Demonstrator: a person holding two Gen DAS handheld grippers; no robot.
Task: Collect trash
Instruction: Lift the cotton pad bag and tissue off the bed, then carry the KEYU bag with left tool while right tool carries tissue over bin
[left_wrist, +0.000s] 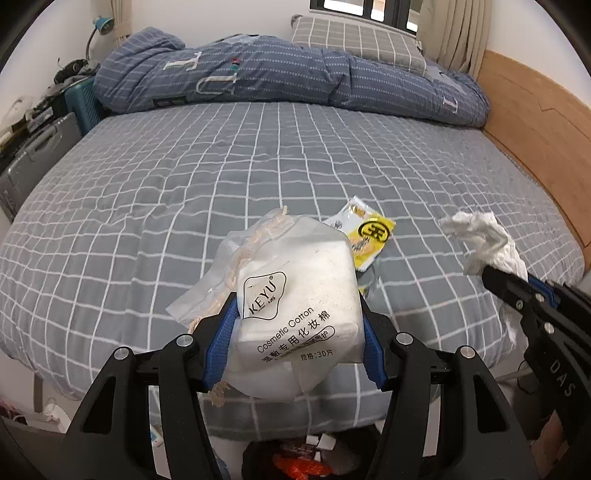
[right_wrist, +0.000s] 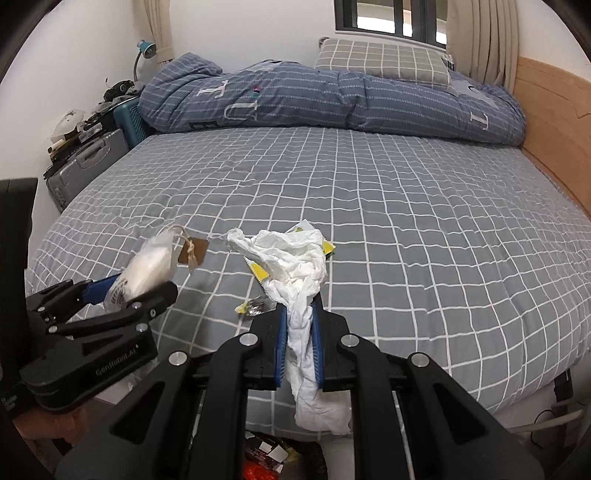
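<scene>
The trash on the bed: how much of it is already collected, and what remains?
Done: some rubbish already lies in the bin below. In hand: the left gripper holds the cotton pad pack; the right gripper pinches the crumpled tissue. Left: the yellow wrapper and a small foil scrap on the bed.

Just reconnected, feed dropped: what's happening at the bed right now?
The left tool grips a white plastic cosmetic-cotton pack; the right tool is shut on a crumpled white tissue. Both are above the grey checked bed's near edge. A yellow snack wrapper lies on the sheet.
</scene>
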